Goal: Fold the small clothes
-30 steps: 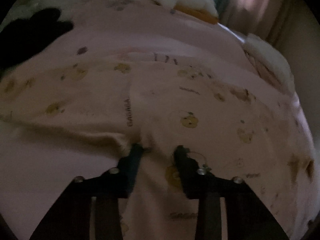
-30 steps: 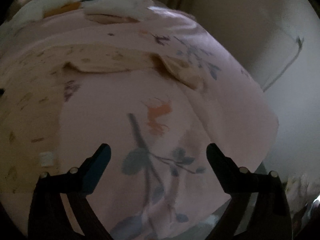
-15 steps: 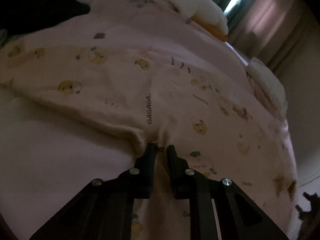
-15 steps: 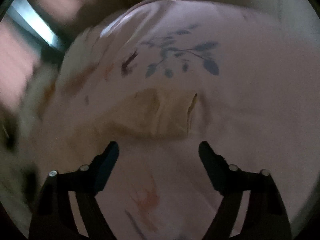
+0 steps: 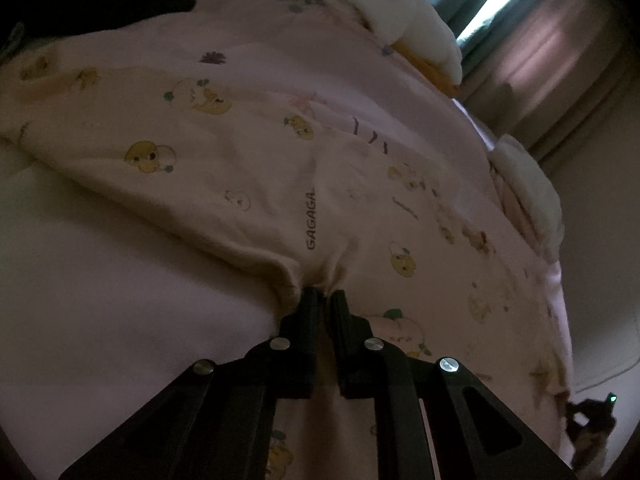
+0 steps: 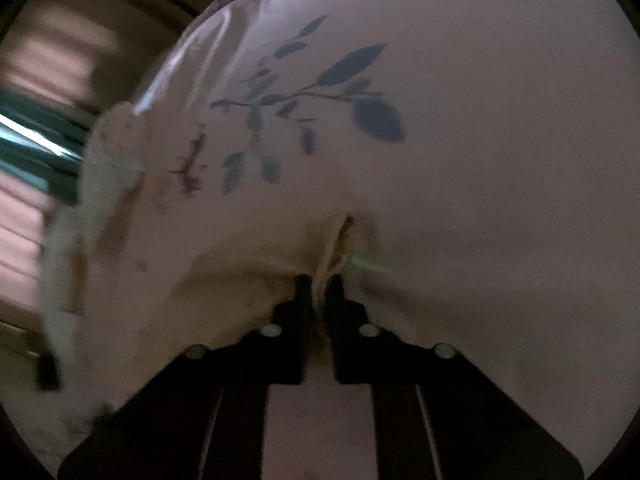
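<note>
Both grippers — left (image 5: pixel 325 294), right (image 6: pixel 319 280) — pinch the garment (image 5: pixel 280 184), seemingly firmly; they should lift together, evenly, keeping the edge taut.

one readable text only: "gagaga" is showing in dark print, running sideways up the cream garment (image 5: pixel 248 184) with yellow chick prints, just above the bunched edge in the left wrist view. other small dark marks further along the garment are reading as print too but are too blurred to make out. right wrist view is showing no readable text, only leaf patterns on the pink bedsheet (image 6: pixel 500 200).
</note>
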`<state>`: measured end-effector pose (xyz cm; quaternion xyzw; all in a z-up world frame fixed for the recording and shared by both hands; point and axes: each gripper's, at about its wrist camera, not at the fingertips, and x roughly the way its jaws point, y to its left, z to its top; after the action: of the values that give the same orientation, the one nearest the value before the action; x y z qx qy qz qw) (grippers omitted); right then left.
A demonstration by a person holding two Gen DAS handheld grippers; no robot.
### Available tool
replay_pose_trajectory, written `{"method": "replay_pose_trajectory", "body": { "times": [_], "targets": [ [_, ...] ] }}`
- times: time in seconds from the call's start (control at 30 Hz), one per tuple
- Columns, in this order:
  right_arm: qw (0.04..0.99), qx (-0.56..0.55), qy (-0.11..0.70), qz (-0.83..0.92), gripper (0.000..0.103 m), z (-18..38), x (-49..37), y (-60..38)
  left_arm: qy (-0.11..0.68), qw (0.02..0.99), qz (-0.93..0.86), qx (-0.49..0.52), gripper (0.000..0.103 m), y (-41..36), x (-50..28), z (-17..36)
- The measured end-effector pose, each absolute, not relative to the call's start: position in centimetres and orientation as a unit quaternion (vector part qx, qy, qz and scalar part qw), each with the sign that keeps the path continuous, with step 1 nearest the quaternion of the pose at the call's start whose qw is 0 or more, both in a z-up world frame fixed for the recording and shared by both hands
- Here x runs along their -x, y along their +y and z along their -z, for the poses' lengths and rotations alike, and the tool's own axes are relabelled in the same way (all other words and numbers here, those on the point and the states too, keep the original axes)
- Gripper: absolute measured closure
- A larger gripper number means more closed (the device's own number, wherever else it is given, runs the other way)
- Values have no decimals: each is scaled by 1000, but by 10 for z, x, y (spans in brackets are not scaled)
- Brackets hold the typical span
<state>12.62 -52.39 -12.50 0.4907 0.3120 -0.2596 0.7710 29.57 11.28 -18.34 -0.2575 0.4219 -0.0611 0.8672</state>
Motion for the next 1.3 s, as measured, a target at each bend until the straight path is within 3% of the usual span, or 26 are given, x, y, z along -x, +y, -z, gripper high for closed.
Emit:
{"method": "replay_pose_trajectory", "body": {
  "times": [0.33, 0.6, 0.87, 1.3],
  "targets": [
    [843, -469, 250, 79, 94, 34, -187, -458, 419, 861, 67, 279, 92, 119, -296, 186],
    [873, -394, 277, -77, 94, -23, -270, -339, 417, 859, 74, 290, 92, 123, -296, 189],
    [851, -349, 349, -181, 94, -11, -378, -206, 416, 858, 76, 292, 93, 122, -300, 192],
    [805, -212, 497, -243, 92, 65, -419, -19, 419, 870, 61, 253, 93, 114, -308, 187]
  ]
}}
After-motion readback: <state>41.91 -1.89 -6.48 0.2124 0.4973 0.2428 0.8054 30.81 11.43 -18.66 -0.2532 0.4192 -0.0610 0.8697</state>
